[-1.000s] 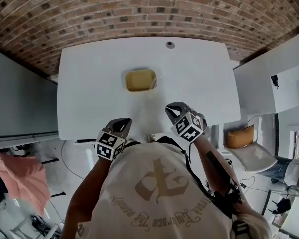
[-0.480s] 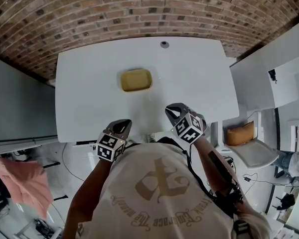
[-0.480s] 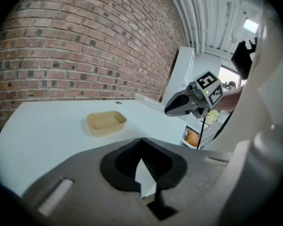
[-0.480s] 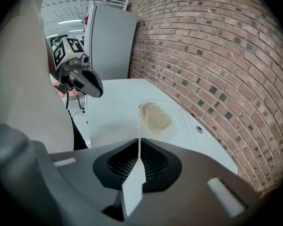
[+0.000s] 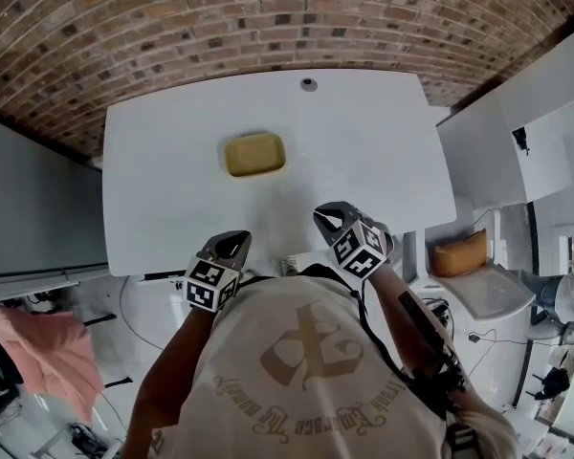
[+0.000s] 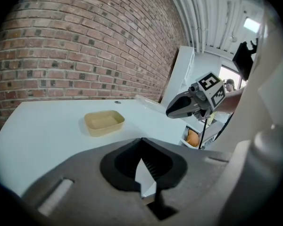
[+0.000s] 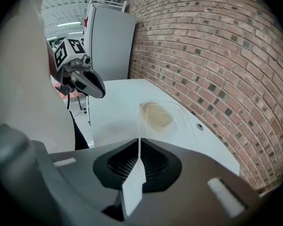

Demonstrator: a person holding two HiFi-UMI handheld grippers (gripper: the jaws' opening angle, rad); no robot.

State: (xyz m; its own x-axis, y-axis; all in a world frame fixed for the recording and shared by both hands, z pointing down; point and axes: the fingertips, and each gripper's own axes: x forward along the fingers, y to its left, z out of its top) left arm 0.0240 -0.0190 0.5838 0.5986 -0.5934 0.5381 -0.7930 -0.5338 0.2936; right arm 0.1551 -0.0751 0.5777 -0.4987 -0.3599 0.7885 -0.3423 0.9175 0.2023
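Note:
A shallow tan tray (image 5: 254,153) sits on the white table (image 5: 172,199), towards the far side. To its right lies a clear plastic lid (image 6: 148,102), faint in the head view. In the right gripper view the tan tray (image 7: 158,117) shows through that clear lid. My left gripper (image 5: 231,245) hovers at the table's near edge, its jaws meeting in a line with nothing between them (image 6: 141,140). My right gripper (image 5: 330,216) is over the near edge too, shut and empty (image 7: 139,140). Both are well short of the tray.
A small round hole (image 5: 309,84) marks the table's far edge, below a brick wall (image 5: 268,17). A grey cabinet (image 5: 29,208) stands left and a white cabinet (image 5: 517,132) right. A chair with an orange cushion (image 5: 464,254) is at the right; pink cloth (image 5: 38,347) lies lower left.
Both grippers stay shut and hold their places at the near edge. Only the head camera has shifted slightly, so the tray sits a little more to the left in view.

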